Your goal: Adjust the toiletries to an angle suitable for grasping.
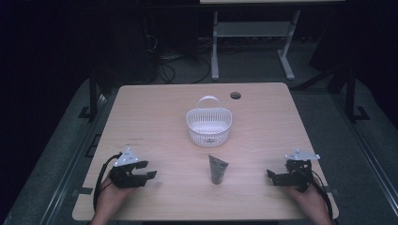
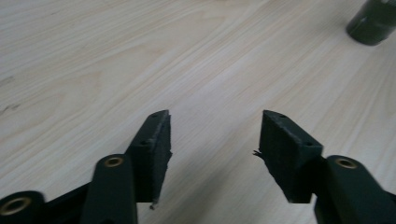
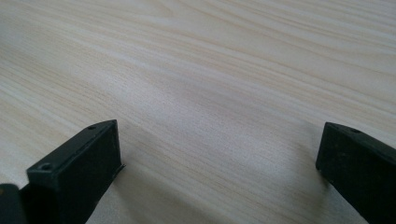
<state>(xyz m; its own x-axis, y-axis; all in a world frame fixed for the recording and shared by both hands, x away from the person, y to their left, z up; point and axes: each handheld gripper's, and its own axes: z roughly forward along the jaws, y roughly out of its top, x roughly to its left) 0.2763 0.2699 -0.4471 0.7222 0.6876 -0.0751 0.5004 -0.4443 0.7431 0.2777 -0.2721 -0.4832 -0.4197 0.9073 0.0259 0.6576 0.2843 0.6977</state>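
Two grippers, both mine, both empty: left gripper [image 1: 143, 169] near the table's [image 1: 155, 112] front-left corner w/ jaws spread; right gripper [image 1: 273, 176] near the front-right corner, jaws spread wide. Between them, by the front edge at mid-table, one grey tube [image 1: 217, 169] stands cap-down; one white basket [image 1: 209, 125] sits just behind it, toward the centre. Risk, as I judge it: tube looks top-heavy, so a clumsy side nudge could topple it; basket's light, prob. slides if bumped.
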